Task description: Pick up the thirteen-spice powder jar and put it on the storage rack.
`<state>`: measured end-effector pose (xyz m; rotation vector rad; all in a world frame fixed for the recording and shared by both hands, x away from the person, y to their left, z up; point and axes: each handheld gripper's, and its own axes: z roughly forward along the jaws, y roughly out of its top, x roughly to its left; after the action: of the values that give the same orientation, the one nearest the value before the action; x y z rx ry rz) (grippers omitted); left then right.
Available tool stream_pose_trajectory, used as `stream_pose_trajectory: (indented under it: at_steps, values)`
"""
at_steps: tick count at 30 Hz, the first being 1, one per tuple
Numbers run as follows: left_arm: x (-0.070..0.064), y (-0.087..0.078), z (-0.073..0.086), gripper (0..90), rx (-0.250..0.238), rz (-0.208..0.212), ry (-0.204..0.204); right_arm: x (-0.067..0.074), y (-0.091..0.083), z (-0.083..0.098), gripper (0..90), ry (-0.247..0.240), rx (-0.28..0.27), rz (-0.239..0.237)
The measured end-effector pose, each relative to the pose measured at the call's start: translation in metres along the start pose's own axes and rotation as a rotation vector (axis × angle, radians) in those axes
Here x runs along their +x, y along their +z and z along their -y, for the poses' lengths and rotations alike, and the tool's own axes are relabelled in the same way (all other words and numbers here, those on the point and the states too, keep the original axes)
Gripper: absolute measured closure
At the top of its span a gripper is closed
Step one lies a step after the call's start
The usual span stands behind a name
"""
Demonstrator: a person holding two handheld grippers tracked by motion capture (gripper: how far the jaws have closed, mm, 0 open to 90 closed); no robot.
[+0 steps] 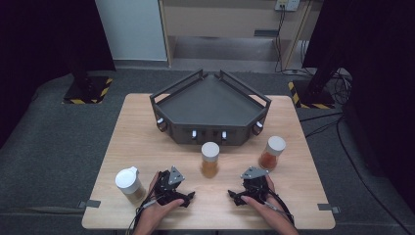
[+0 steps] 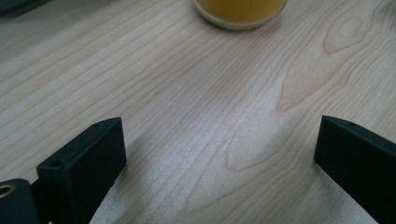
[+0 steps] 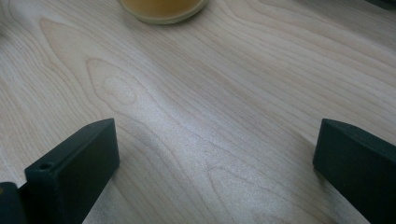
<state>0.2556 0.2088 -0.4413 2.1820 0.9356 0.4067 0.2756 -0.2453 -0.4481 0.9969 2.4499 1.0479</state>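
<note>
Three jars stand on the wooden surface [image 1: 147,132], below the big dark tray [image 1: 210,105] that fills the twelve o'clock part of it. The tray is bare inside, its front wall facing the person. The middle jar [image 1: 210,159], white-lidded with yellow-orange contents, stands just below the tray's front, between the two tools and a little beyond them. From the left tool [image 1: 187,197] it lies at about one o'clock; from the right tool [image 1: 234,196] at about eleven o'clock. Its base shows at the top edge of the left gripper view [image 2: 240,14] and of the right gripper view [image 3: 163,11], near but apart from the jaws.

The right jar [image 1: 272,152] stands at twelve o'clock from the right hand [image 1: 264,208], just beyond it. The left jar [image 1: 129,181] stands at nine o'clock from the left hand [image 1: 156,210], just beside it.

Both hands rest low at the six o'clock edge, tools angled inward toward each other. Each tool's jaws stand wide apart, holding nothing, with bare wood between them. Open room lies between the two tools and up to the middle jar.
</note>
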Motion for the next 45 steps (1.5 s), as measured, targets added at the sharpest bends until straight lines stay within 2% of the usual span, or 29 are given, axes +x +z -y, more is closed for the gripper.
stream_pose_trajectory:
  at_steps: [6, 21, 32, 45]
  values:
    - [-0.002, -0.009, -0.005, 1.7, -0.007, -0.001, 0.012, 0.0, 0.0, 0.0, 0.4, 0.0, 0.0, 0.0]
    - [-0.004, -0.028, -0.012, 2.2, -0.022, 0.001, 0.012, 0.0, 0.0, 0.0, 0.5, 0.0, 0.0, 0.001]
    - [-0.002, -0.047, -0.015, 2.2, -0.043, -0.006, 0.006, 0.001, 0.0, 0.0, 0.5, 0.001, 0.0, 0.002]
    - [-0.003, -0.071, -0.025, 2.3, -0.072, -0.01, 0.021, 0.001, 0.0, 0.0, 0.5, 0.002, -0.001, 0.003]
